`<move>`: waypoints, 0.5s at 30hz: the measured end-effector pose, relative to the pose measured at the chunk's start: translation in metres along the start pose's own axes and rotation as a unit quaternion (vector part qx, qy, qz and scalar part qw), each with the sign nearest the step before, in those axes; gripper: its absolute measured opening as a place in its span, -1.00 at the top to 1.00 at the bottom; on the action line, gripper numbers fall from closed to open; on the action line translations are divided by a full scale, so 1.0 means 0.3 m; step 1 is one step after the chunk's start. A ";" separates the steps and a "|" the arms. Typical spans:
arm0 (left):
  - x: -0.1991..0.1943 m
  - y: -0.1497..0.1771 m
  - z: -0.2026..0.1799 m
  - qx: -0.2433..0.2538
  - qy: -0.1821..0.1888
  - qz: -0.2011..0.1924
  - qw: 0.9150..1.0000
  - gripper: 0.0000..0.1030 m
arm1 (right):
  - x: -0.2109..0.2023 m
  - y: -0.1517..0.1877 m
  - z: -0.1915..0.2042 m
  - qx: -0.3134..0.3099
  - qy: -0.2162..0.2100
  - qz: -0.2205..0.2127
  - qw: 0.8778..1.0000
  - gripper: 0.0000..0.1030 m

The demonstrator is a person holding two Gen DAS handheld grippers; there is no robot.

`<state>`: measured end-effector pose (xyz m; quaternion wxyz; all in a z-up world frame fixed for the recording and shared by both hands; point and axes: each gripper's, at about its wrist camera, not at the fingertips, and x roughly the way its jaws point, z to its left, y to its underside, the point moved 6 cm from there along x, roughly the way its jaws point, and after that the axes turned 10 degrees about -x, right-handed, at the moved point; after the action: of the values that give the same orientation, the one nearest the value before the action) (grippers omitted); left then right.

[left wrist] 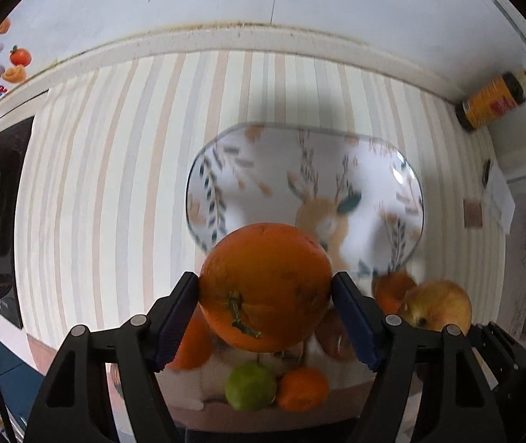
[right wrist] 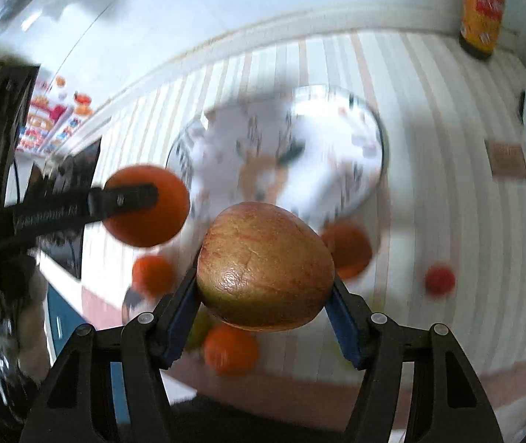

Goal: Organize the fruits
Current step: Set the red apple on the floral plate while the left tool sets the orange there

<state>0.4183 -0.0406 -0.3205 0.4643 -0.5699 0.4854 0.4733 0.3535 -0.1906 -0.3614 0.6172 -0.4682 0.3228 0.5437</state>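
Striped worktop (left wrist: 115,184); beyond both loads lies patterned white ceramic plate (left wrist: 263,170). Left gripper (left wrist: 265,308) fingers pinching round orange (left wrist: 265,288), right gripper (right wrist: 264,291) fingers pinching red-green apple (right wrist: 264,265).

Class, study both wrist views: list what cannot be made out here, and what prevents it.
- Plate pattern, right wrist view: motion blur.
- Fruits under the orange, left wrist view: partly hidden by it and the left gripper.
- Bottle top, right wrist view: cut off by the edge.
- Bottle label, both views: too blurred.
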 end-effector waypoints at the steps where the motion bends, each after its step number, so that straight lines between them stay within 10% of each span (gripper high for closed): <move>1: 0.015 -0.029 -0.006 -0.004 0.001 0.002 1.000 -0.40 | 0.011 -0.040 -0.016 0.002 0.003 -0.003 1.000 -0.32; 15: 0.241 -0.341 -0.056 -0.044 0.019 0.045 0.998 -0.19 | 0.350 -0.378 -0.110 0.013 0.039 0.081 0.996 -0.32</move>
<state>0.5272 -0.0554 -0.3830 0.4076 -0.5762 0.4984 0.5034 0.4885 -0.1792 -0.4425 0.5642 -0.4532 0.3903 0.5692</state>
